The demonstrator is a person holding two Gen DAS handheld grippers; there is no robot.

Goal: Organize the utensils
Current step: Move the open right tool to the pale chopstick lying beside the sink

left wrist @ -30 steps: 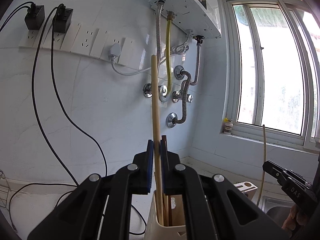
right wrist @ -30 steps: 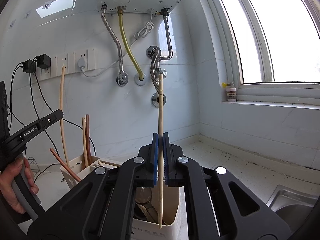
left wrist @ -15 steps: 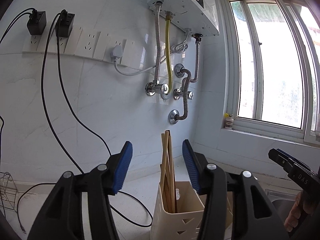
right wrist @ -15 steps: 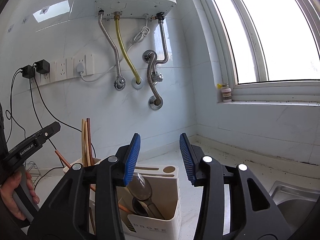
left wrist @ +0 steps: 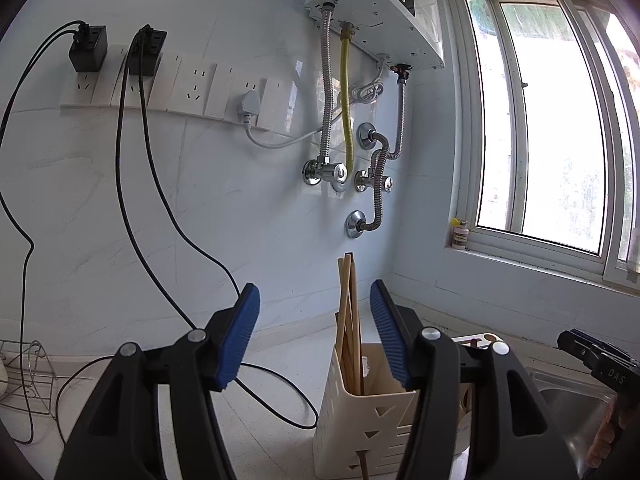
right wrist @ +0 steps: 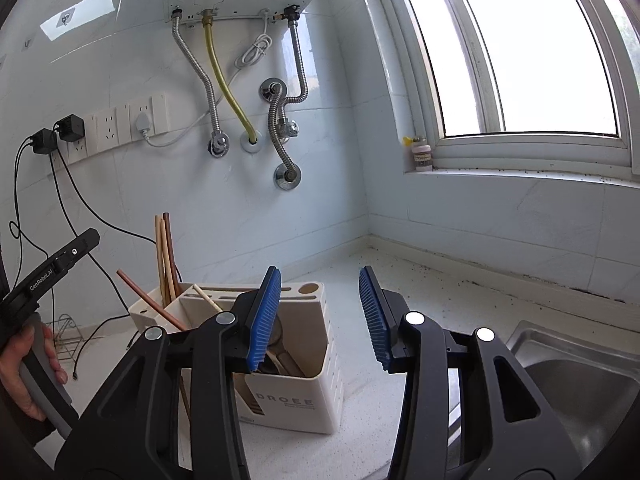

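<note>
A cream utensil holder [left wrist: 372,420] stands on the counter with several wooden chopsticks [left wrist: 347,320] upright in its near compartment. My left gripper [left wrist: 314,286] hovers just in front of it and above. Its jaws are opening, and nothing sits between the blue pads. From the right wrist, the holder [right wrist: 296,400] shows chopsticks [right wrist: 164,256] at its left end, a pale stick [right wrist: 206,298] leaning in the middle slot, and a metal spoon [right wrist: 280,344] in the front compartment. My right gripper [right wrist: 319,270] is open and empty above the holder's right side.
A steel sink [right wrist: 576,380] lies to the right of the holder. Black cables [left wrist: 160,240] hang from wall sockets and trail over the counter. A wire rack [left wrist: 24,376] sits far left. A small bottle [right wrist: 420,154] stands on the windowsill.
Each gripper was shut on an upright chopstick a second ago. Both have opened, the sticks now stand in the holder, and both grippers have drawn back from it.
</note>
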